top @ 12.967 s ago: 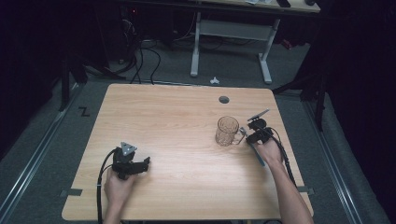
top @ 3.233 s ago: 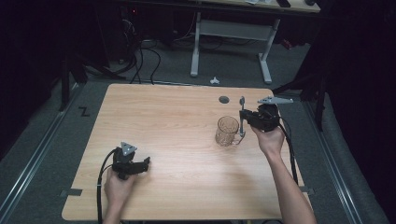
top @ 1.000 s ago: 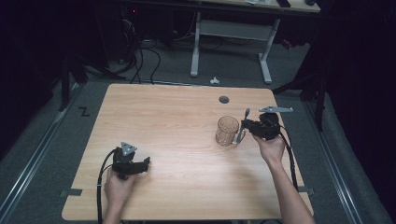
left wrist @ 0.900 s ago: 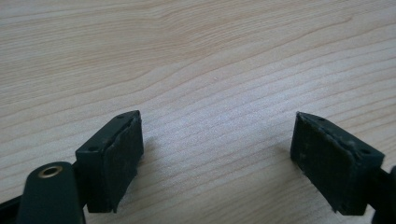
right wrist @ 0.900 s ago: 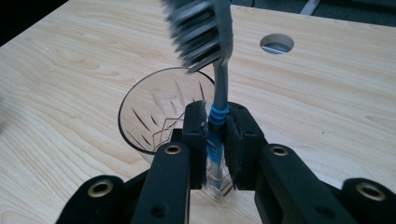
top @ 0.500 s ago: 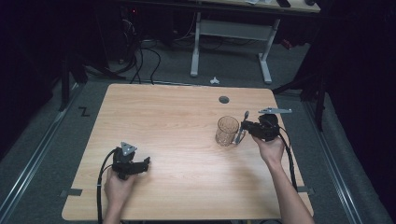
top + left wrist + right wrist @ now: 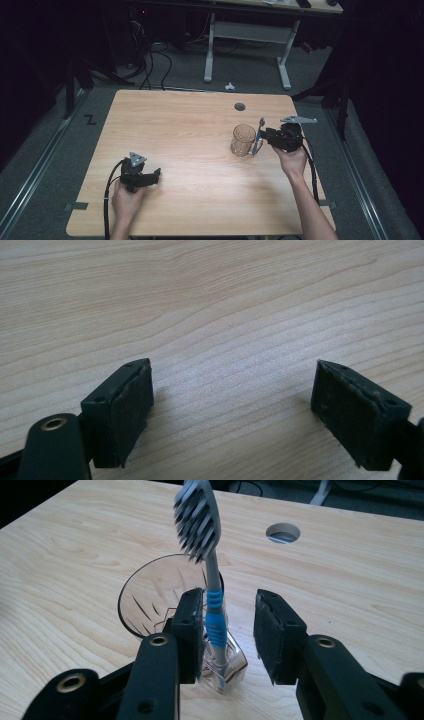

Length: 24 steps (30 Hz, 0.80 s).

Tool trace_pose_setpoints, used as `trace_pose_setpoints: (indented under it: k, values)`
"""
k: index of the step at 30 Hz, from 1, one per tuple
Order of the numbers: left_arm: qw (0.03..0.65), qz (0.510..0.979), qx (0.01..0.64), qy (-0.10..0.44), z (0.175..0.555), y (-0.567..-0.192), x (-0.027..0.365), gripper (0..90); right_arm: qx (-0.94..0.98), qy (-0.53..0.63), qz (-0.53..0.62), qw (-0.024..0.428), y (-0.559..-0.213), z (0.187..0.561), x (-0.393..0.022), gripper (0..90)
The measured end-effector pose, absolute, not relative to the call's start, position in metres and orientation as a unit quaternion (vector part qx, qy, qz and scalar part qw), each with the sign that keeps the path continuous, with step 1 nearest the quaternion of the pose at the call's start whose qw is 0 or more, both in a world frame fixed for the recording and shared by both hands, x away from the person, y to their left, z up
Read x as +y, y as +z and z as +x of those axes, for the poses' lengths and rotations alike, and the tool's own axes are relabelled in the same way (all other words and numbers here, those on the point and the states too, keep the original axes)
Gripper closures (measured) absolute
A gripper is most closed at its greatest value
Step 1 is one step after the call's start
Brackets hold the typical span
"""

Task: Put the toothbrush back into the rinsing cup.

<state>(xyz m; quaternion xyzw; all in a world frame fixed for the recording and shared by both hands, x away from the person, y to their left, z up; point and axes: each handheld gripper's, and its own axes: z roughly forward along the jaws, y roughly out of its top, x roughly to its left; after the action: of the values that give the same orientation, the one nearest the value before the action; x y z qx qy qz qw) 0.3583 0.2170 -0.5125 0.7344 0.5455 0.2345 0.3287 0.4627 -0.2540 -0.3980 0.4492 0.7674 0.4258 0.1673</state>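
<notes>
A clear glass mug (image 7: 243,140) stands on the right half of the wooden table (image 7: 200,130). A grey and blue toothbrush (image 7: 259,134) stands upright at the mug's right side, bristles up. In the right gripper view the toothbrush (image 7: 214,615) has its lower end at the glass handle of the mug (image 7: 145,600). My right gripper (image 7: 229,630) has just been opening. The brush stands between its jaws, close to the left pad and apart from the right one. My left gripper (image 7: 156,175) rests open on bare wood near the front left, its jaws (image 7: 232,410) wide with nothing between them.
A round cable hole (image 7: 240,106) lies in the tabletop behind the mug. A white desk frame (image 7: 245,45) and cables stand on the dark floor beyond the far edge. Cables trail from both grippers toward the front edge.
Since the oldest frame the right gripper has turned the toothbrush from lying beside the mug to standing upright against it. Over the last second both hands have kept still.
</notes>
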Motion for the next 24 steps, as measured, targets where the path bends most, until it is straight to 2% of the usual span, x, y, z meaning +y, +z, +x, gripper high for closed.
trace_pose_setpoints:
  k: [24]
  values:
    - [0.328,0.734,0.546,0.235,0.358,-0.513,0.217,17.7,0.751,0.435,0.460,0.189,-0.392,0.448,-0.276,58.5]
